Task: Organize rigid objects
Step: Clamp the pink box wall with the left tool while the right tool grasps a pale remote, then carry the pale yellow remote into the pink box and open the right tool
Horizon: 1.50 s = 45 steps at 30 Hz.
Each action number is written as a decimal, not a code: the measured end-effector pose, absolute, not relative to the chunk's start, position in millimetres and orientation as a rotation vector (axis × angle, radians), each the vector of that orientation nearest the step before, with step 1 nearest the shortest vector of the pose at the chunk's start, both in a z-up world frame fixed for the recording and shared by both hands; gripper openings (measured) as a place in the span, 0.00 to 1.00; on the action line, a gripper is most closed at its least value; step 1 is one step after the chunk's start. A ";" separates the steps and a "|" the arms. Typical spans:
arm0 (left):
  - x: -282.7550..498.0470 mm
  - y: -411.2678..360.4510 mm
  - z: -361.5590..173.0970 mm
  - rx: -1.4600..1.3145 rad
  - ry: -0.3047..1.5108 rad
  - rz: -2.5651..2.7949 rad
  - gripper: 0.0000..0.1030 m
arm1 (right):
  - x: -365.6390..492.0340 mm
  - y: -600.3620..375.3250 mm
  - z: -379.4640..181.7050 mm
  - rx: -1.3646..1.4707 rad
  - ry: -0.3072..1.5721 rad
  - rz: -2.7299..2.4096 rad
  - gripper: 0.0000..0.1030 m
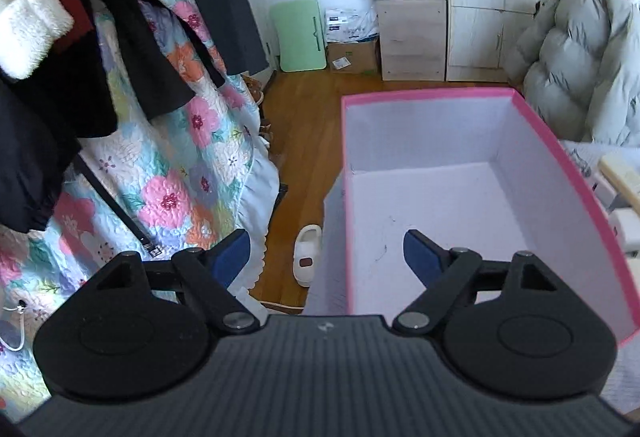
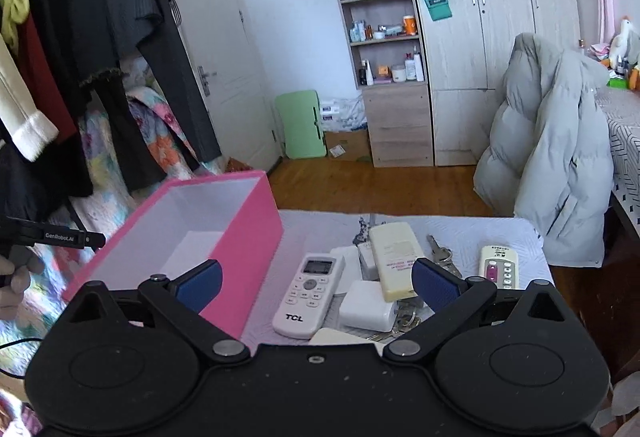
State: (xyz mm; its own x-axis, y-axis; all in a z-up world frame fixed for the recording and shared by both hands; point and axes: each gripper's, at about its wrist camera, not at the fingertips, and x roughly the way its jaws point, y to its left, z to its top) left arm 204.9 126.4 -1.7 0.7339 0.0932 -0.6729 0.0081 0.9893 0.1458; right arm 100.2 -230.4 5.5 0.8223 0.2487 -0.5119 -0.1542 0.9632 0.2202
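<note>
On the far left of our left wrist view a flowered quilt [image 1: 176,173] hangs down in soft, stitched folds, with dark clothes [image 1: 132,37] draped above it. Between the quilt and the pink box [image 1: 560,153] runs a narrow strip of bare wooden floor [image 1: 304,117], where a white slipper [image 1: 306,255] lies just beside the box's near corner. Our left claw [image 1: 326,255] hangs spread wide with nothing between its blue pads; the left pad is out over the floor strip and the right pad sits over the box's open mouth, so the box's left wall falls between them. The box is stiff card, pink at the rim and pale inside, with nothing in it that we can see. A grey padded coat [image 1: 576,57] stands past its right edge.

In the right wrist view the same box [image 2: 256,237] stands on the left part of a pale cloth-covered table [image 2: 520,233], its right wall touching nothing. Our right claw [image 2: 316,283] is also spread wide and grips nothing. Just right of the box lies a white remote [image 2: 308,295] marked "TCL", with a small screen and round buttons. Next to it sit white square chargers [image 2: 368,305], a cream-coloured oblong remote [image 2: 394,261] resting across them, metal keys [image 2: 440,253], then a smaller remote [image 2: 498,265] with a pink panel, set a little apart near the table's right edge. At far left, the other tool's black bar reads "GenRobot.AI" [image 2: 60,237].
</note>
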 end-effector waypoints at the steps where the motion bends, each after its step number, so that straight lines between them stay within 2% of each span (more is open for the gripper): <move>1: 207.4 124.9 -5.9 0.133 0.755 0.034 0.81 | 104.2 -229.1 2.9 0.174 0.575 0.221 0.99; 5: 230.2 124.9 -14.0 0.084 0.824 0.006 0.81 | 124.7 -226.7 -6.2 0.153 0.595 0.214 0.98; 10: 248.1 122.1 -21.6 0.155 0.851 0.012 0.81 | 147.2 -228.9 -5.0 0.036 0.567 0.217 0.96; 12: 255.6 124.8 -30.6 0.150 0.889 0.017 0.78 | 157.8 -228.8 -7.0 -0.014 0.578 0.235 0.95; 15: 262.9 129.0 -43.3 0.144 0.939 0.033 0.65 | 181.9 -232.8 -15.8 -0.049 0.628 0.238 0.91; 16: 265.4 129.5 -47.6 0.142 0.948 0.035 0.54 | 192.1 -236.4 -20.7 -0.045 0.652 0.229 0.88; 17: 266.6 130.1 -49.8 0.142 0.955 0.037 0.39 | 201.5 -240.9 -25.4 -0.034 0.673 0.222 0.86; 19: 265.8 129.0 -51.5 0.150 0.950 0.036 0.24 | 218.4 -250.9 -33.4 0.002 0.710 0.200 0.75; 23: 258.7 120.4 -50.3 0.195 0.892 0.008 0.10 | 244.6 -264.9 -50.0 0.062 0.802 0.205 0.73; 29: 249.1 113.0 -47.6 0.225 0.821 -0.005 0.06 | 270.0 -261.0 -68.1 0.028 0.846 0.196 0.73; 35: 246.1 116.1 -46.9 0.207 0.797 -0.011 0.05 | 293.0 -262.3 -82.1 0.078 0.876 0.195 0.73; 36: 246.3 116.7 -46.4 0.201 0.796 -0.009 0.05 | 291.8 -261.6 -80.9 0.075 0.862 0.189 0.63; 37: 246.7 118.9 -46.1 0.187 0.792 -0.006 0.05 | 288.0 -259.1 -77.2 0.055 0.842 0.168 0.59; 45: 241.8 124.0 -44.2 0.154 0.719 -0.023 0.03 | 251.9 -256.2 -52.6 0.036 0.710 0.061 0.59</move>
